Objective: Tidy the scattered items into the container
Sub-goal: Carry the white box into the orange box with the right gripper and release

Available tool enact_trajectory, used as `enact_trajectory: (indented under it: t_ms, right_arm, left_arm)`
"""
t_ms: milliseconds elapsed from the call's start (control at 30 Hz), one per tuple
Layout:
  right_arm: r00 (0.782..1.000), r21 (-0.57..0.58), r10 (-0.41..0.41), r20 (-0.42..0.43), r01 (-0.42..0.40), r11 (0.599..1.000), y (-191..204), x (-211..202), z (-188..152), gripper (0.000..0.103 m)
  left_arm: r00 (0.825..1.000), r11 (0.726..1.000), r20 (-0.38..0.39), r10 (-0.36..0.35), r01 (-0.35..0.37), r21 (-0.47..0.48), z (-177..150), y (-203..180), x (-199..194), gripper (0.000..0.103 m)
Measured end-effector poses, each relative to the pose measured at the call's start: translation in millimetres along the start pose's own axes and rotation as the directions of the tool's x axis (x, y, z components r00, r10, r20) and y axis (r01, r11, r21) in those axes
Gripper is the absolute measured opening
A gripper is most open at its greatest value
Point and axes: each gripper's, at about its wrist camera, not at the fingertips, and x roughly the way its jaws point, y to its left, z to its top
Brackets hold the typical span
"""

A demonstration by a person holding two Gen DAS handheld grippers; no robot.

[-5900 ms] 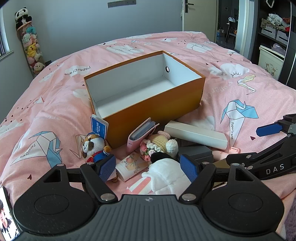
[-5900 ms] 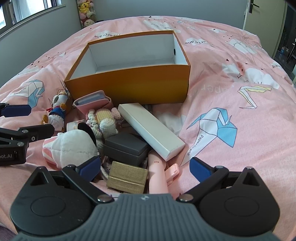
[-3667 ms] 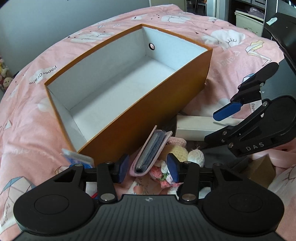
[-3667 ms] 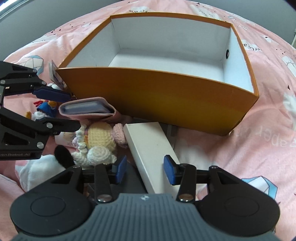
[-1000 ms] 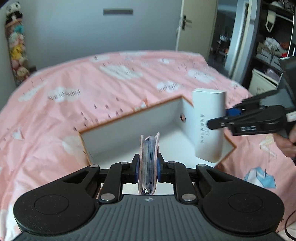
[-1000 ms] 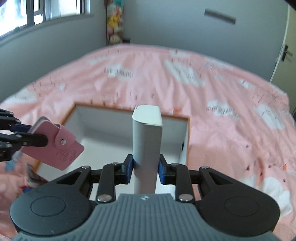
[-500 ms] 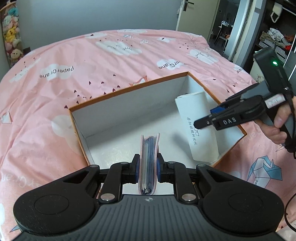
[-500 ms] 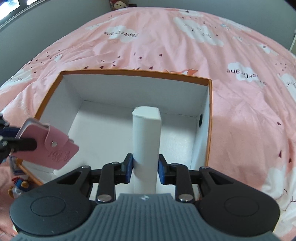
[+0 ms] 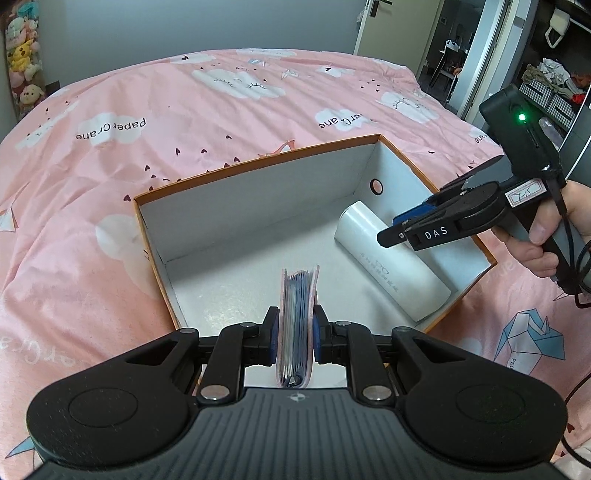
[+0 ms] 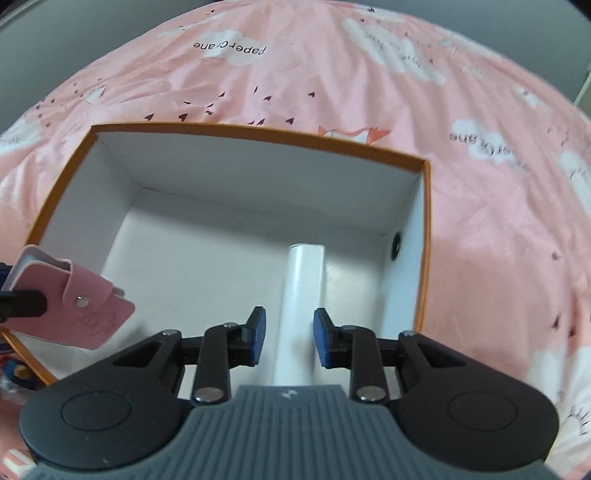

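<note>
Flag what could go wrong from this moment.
The long white carton lies in the orange cardboard box, but the right gripper fingers straddle it with only small gaps; lifting away could drag it. The pink snap card holder, pinched upright in the left gripper, may tip or land on the carton when released.

Pink bed — grey wall, prob. bdrm.

Your orange box, white inside, sits open on the bed. The long white carton lies flat along its right wall; the pink card holder hangs edge-up above its floor.
</note>
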Motion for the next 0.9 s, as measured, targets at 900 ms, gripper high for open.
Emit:
enact_trajectory:
  t_ms: [900]
  right_arm:
    - [0.973, -0.233, -0.223, -0.053, 0.205, 0.951, 16.8, 14.4, -11.2, 0.025]
  left_arm:
    - [1.0, 1.0, -0.018, 0.0, 0.0, -0.019, -6.0, 3.9, 0.4, 0.02]
